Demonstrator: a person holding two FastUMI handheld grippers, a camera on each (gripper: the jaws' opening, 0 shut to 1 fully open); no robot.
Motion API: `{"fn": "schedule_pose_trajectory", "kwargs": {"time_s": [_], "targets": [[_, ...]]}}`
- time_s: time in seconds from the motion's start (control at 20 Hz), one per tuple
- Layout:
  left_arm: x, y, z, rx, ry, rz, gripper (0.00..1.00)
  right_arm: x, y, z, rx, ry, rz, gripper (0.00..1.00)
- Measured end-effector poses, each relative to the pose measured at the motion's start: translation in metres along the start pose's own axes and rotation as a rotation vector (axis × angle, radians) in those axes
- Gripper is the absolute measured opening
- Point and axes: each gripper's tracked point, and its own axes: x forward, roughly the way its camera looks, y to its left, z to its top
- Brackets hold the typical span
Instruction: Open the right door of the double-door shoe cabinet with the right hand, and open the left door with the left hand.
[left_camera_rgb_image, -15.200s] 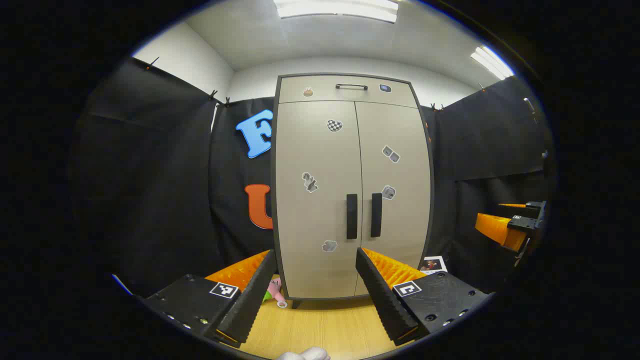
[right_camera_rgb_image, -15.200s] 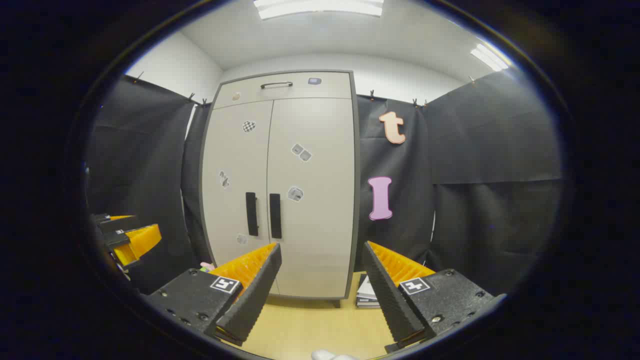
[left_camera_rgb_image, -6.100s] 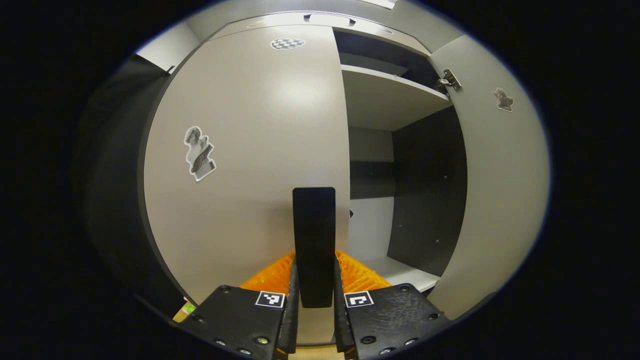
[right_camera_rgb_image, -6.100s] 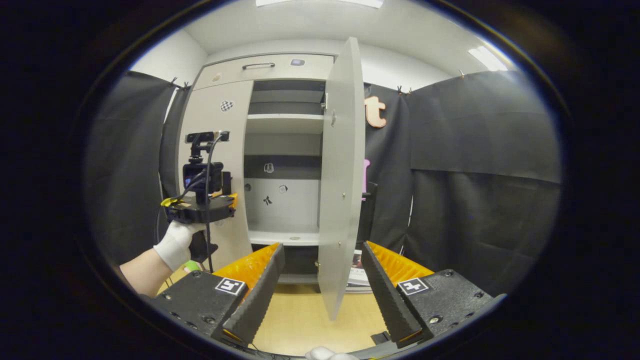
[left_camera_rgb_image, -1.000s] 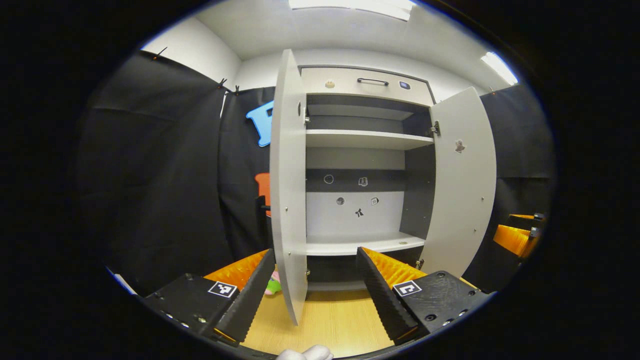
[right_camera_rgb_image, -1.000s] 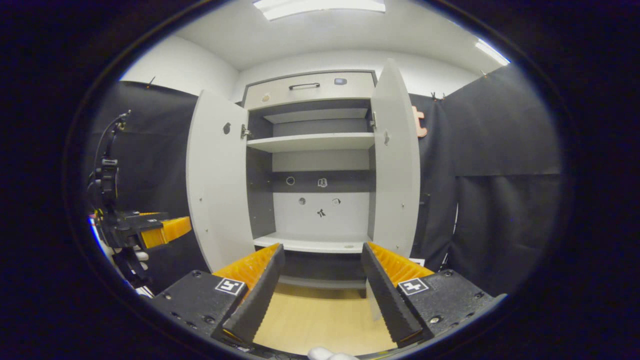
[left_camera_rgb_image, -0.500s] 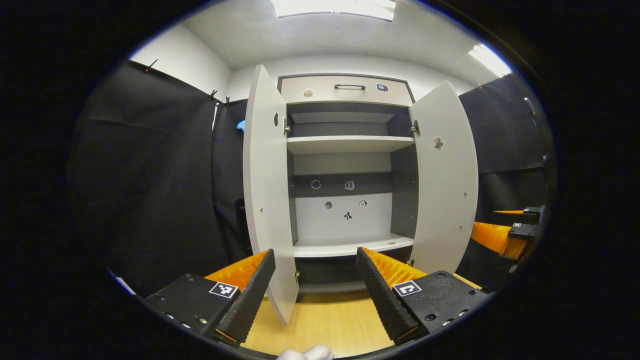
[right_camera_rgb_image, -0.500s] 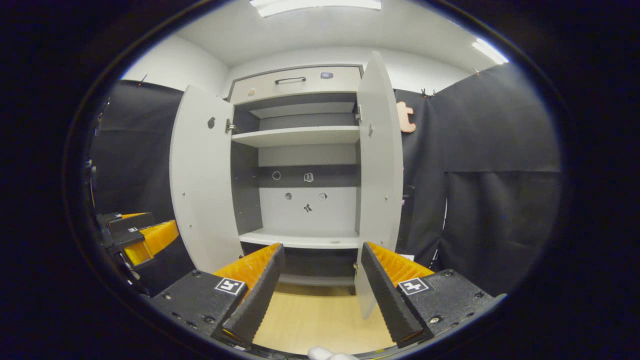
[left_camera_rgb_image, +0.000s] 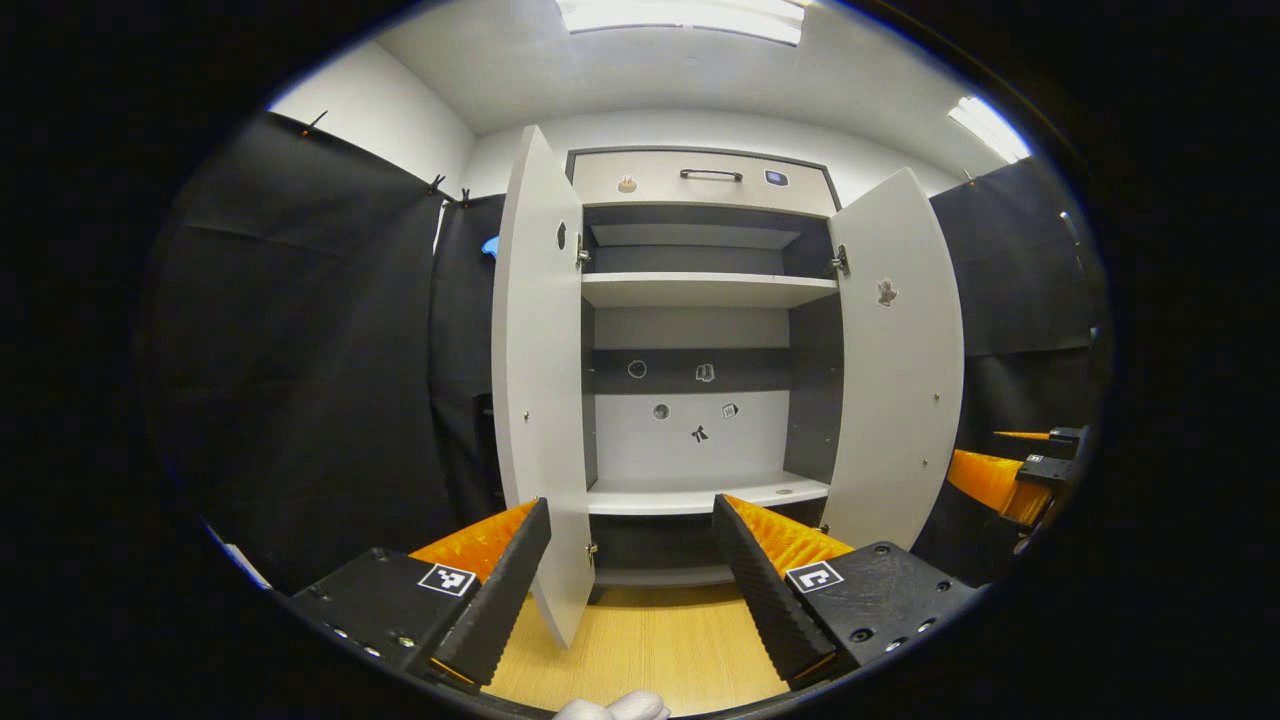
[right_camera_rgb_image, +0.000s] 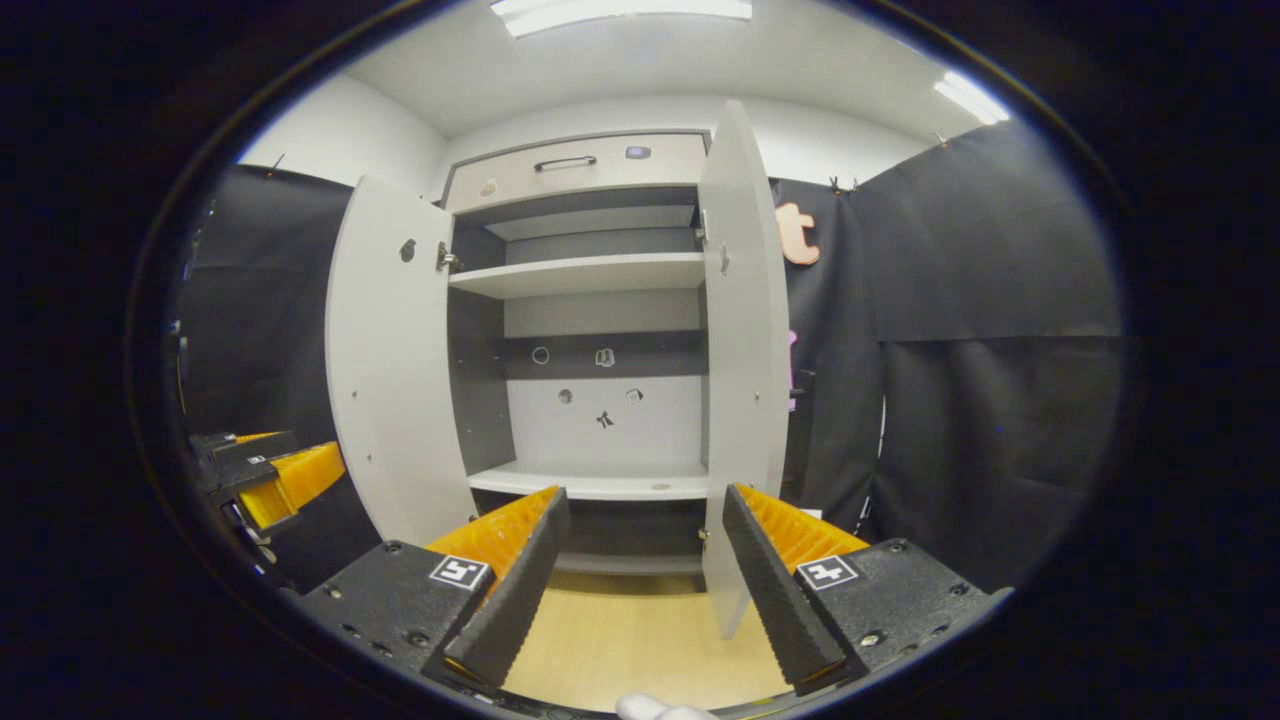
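While both doors (left_camera_rgb_image: 540, 380) stand open, stickers (left_camera_rgb_image: 700, 433) bear no legible writing.

A light wooden floor (left_camera_rgb_image: 660, 650) lies near, black cloth (left_camera_rgb_image: 310, 350) hangs left and right, and bright ceiling light panels (left_camera_rgb_image: 680, 15) glow far overhead.

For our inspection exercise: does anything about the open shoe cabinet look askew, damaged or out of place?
Nothing stands out. The left door and right door both hang straight on their hinges, the upper shelf and lower shelf sit level, and the top drawer is closed.
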Motion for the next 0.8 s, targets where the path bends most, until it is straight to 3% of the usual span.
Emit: {"fn": "schedule_pose_trajectory", "kwargs": {"time_s": [0.1,0.15,0.8], "targets": [[0.000,0.002,0.001,-0.004,-0.001,-0.001,1.00,0.000,0.004,0.001,0.000,-0.005,0.007,0.96],[0.000,0.003,0.001,-0.005,-0.002,-0.001,0.96,-0.001,0.005,0.001,-0.004,-0.006,0.007,0.97],[-0.002,0.011,0.001,-0.001,-0.003,-0.019,0.97,-0.005,0.020,0.002,-0.026,0.000,0.011,0.97]]}}
